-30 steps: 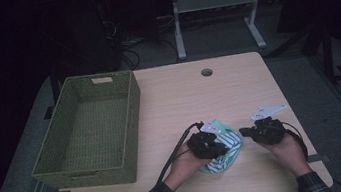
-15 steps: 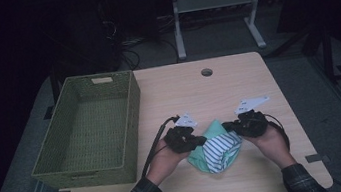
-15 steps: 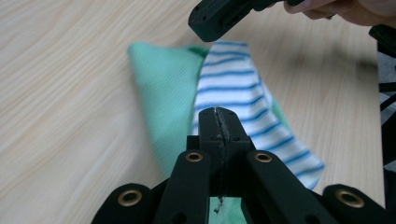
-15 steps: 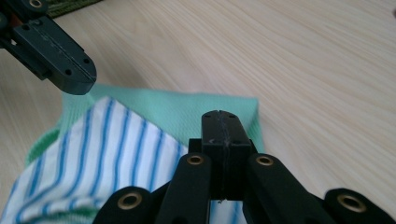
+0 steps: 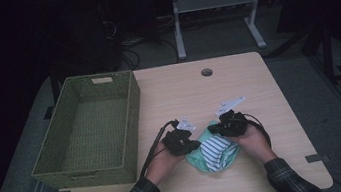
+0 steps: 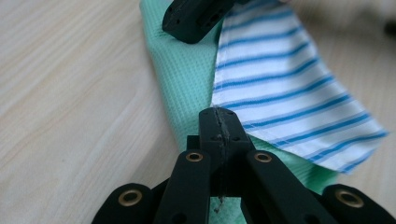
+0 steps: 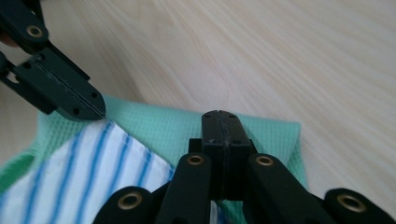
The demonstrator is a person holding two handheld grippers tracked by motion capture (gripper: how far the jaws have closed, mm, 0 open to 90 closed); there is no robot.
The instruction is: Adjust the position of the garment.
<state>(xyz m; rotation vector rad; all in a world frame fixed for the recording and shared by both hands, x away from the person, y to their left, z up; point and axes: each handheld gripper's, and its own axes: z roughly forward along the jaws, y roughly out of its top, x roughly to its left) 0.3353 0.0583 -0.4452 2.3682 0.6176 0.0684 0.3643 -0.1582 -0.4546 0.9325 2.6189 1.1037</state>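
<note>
A mint-green cloth [image 5: 196,159] with a white, blue-striped cloth [image 5: 216,150] folded on it lies near the table's front edge. My left gripper [image 5: 193,146] is at the bundle's left side. Its jaws [image 6: 219,114] are shut at the edge of the striped cloth [image 6: 280,84], over the green cloth [image 6: 182,79]. My right gripper [image 5: 213,130] is at the bundle's far side. It is shut [image 7: 220,116] over the green cloth [image 7: 266,130], where the striped cloth [image 7: 107,163] begins. Each gripper view also shows the other gripper, the right one [image 6: 187,28] and the left one [image 7: 91,105], pinched at a striped corner.
A green woven basket [image 5: 133,111] stands empty on the table's left half. The wooden table [image 5: 194,97] has a round cable hole [image 5: 206,72] near its far edge. A metal frame [image 5: 177,29] and cables stand on the dark floor beyond.
Both hands and the cloth bundle have shifted left and a little farther from the front edge. The striped cloth now lies folded on top of the green one.
</note>
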